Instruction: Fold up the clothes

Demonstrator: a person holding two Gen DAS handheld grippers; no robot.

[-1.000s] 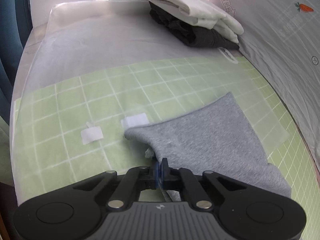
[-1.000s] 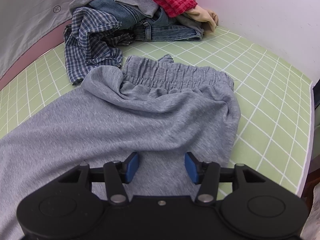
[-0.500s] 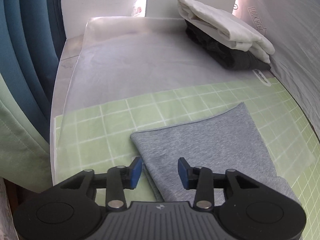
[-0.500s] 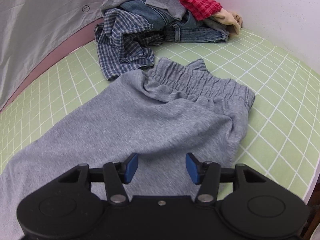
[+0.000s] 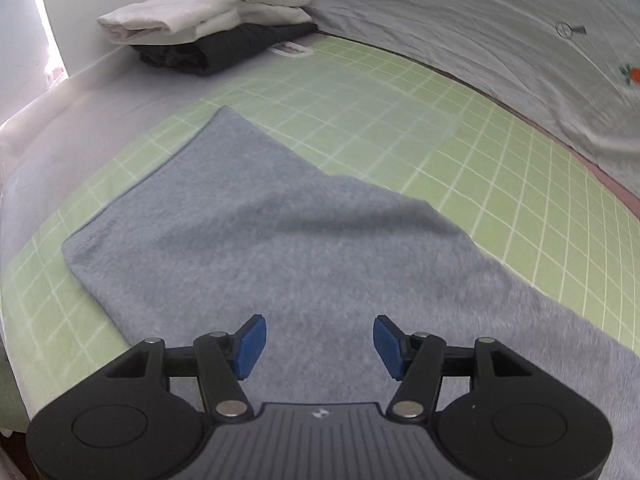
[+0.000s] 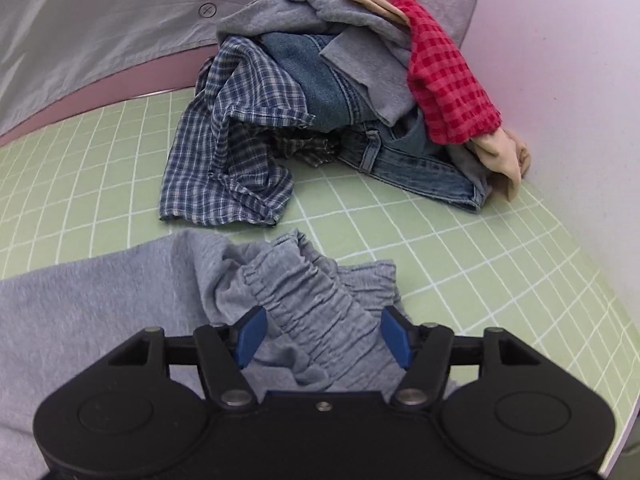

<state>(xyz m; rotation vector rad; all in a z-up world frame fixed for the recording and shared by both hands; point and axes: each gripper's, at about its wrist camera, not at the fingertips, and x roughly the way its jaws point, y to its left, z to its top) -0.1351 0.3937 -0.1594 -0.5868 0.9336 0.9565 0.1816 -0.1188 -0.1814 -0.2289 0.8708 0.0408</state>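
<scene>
My right gripper [image 6: 322, 334] hangs spread over the grey sweatpants' [image 6: 100, 320] gathered waistband [image 6: 312, 296], low centre; my left gripper [image 5: 318, 344], also spread and empty, faces the hem [image 5: 140, 176] at upper left. The pants run lengthwise between them.

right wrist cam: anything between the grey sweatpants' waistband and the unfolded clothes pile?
Only bare green grid mat separates the waistband from the clothes pile, shown in the right wrist view.
</scene>
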